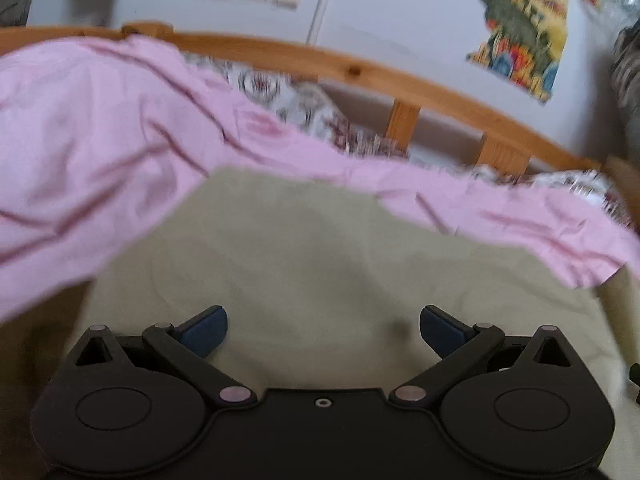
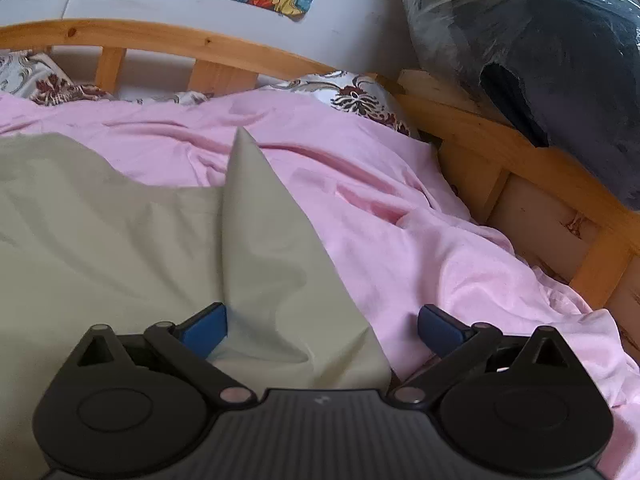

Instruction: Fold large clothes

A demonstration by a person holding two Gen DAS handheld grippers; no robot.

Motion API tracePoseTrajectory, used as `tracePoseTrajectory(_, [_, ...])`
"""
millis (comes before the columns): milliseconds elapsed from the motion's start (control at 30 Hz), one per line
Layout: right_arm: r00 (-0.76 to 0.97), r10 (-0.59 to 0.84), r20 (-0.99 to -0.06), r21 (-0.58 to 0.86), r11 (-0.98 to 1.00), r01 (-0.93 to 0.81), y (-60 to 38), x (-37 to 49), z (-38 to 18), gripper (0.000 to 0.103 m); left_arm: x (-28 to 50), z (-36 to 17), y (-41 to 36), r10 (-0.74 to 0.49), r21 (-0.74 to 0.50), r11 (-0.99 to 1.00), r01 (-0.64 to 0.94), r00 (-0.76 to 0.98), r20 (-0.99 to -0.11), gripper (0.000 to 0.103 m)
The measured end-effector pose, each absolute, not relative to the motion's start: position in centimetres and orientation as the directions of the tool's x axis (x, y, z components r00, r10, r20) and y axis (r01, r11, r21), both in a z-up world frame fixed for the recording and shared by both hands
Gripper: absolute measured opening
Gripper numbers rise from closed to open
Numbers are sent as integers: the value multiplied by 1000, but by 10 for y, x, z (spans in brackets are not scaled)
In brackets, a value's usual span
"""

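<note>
The left hand-held gripper has its jaws spread wide apart, nothing between the blue pads; it hovers over the beige garment, which lies flat and fairly smooth beneath it; whether the pads touch the cloth cannot be told, as this view is blurred. Beyond the garment's far edge lies the pink sheet, rumpled, covering the bed; past that sit floral pillows against the curved wooden headboard, and on the pale wall behind hang bright pictures.

The right hand-held gripper is likewise spread wide and holds nothing; its left blue pad sits just at a raised fold of the beige garment, while the right pad is over the pink sheet; the garment's right edge runs between the two pads, so the gripper straddles that edge. From the left pad the fold rises into a pointed peak of cloth standing up against the pink behind it; the rest of the garment spreads flat to the left. Farther out, floral pillows lie by the wooden headboard; to the right the wooden bed frame turns the corner, and above it rests a dark bundle wrapped in clear plastic.
</note>
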State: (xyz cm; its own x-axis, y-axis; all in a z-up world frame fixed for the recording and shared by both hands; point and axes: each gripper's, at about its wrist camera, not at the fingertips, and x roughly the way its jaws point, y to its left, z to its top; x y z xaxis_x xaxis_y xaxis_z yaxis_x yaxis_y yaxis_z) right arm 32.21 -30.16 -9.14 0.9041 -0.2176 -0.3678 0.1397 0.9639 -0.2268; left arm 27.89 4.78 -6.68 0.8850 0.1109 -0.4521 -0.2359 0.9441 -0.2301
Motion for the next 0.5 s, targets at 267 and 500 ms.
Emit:
tracePoseTrajectory(267, [969, 15, -248, -102, 994, -41, -265, 274, -52, 103, 199, -15, 65, 244, -179, 920, -349, 867, -434, 102])
tracePoseTrajectory(500, [957, 167, -239, -172, 962, -210, -204, 262, -59, 103, 129, -39, 97, 185, -321, 850, -417, 808, -559, 102])
